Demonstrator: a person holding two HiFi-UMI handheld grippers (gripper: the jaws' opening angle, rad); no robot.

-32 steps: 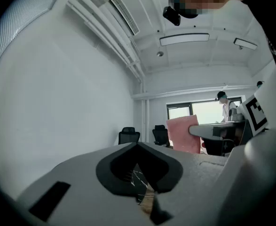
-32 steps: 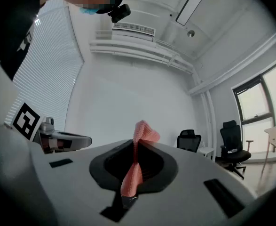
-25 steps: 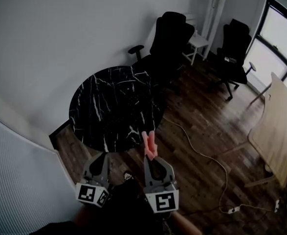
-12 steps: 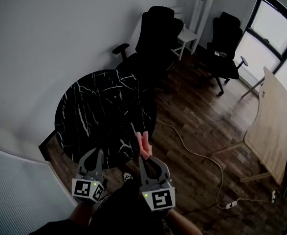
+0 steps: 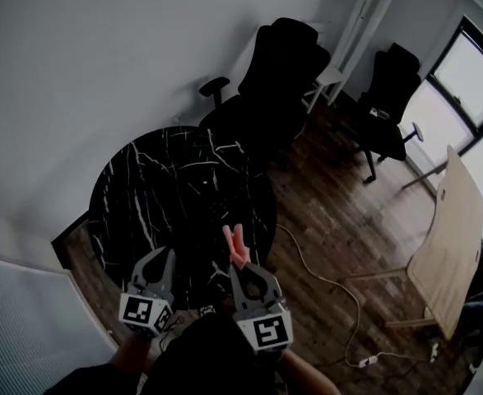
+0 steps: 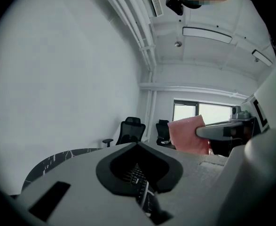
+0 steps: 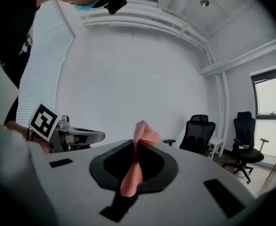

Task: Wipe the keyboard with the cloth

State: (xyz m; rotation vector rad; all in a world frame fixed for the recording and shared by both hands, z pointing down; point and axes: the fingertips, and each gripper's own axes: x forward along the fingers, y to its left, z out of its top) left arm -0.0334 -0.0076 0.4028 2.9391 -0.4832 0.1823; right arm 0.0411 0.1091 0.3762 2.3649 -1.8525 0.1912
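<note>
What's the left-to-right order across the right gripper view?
left hand-held gripper → pink cloth → nearer office chair → farther office chair → window

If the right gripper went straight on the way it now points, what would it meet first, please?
Probably the white wall. The right gripper, shut on the pink cloth, looks about level above the marble table, and its view shows nothing before the wall, though depth is unclear.
</note>
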